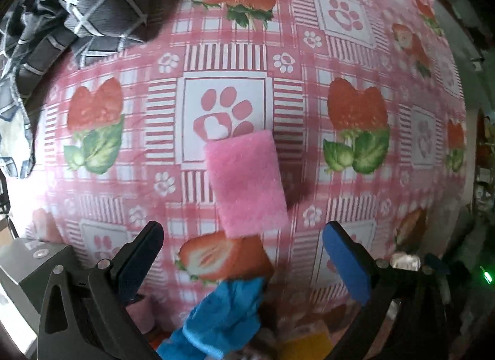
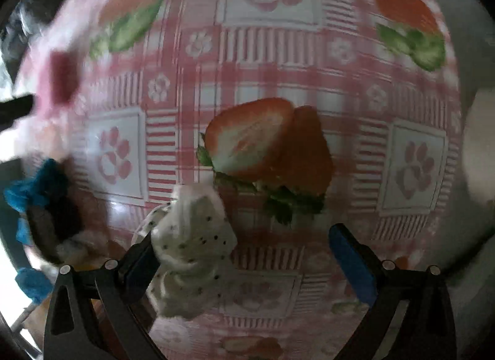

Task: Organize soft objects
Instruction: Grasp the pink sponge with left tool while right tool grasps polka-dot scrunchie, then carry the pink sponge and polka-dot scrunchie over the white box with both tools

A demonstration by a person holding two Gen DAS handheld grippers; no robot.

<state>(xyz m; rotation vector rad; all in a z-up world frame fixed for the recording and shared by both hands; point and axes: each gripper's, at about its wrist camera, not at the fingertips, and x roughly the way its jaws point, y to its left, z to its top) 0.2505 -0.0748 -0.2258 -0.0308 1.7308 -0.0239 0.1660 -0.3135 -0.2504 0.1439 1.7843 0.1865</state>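
In the left wrist view a pink sponge (image 1: 249,183) lies flat on the pink strawberry-print tablecloth (image 1: 309,59), just ahead of my left gripper (image 1: 244,254), which is open and empty. A blue crumpled cloth (image 1: 225,316) and a yellow sponge (image 1: 306,347) lie under the gripper at the near edge. In the right wrist view my right gripper (image 2: 244,254) is open; a white black-speckled cloth (image 2: 191,248) lies against its left finger (image 2: 139,267), loose, between the fingers. A blue cloth (image 2: 34,186) shows at far left.
A dark checked blanket (image 1: 77,16) is bunched at the back left of the table. A grey box (image 1: 27,264) sits at the left near edge. A dark red blurred thing (image 2: 63,76) lies at the left. The table's right edge drops off to clutter.
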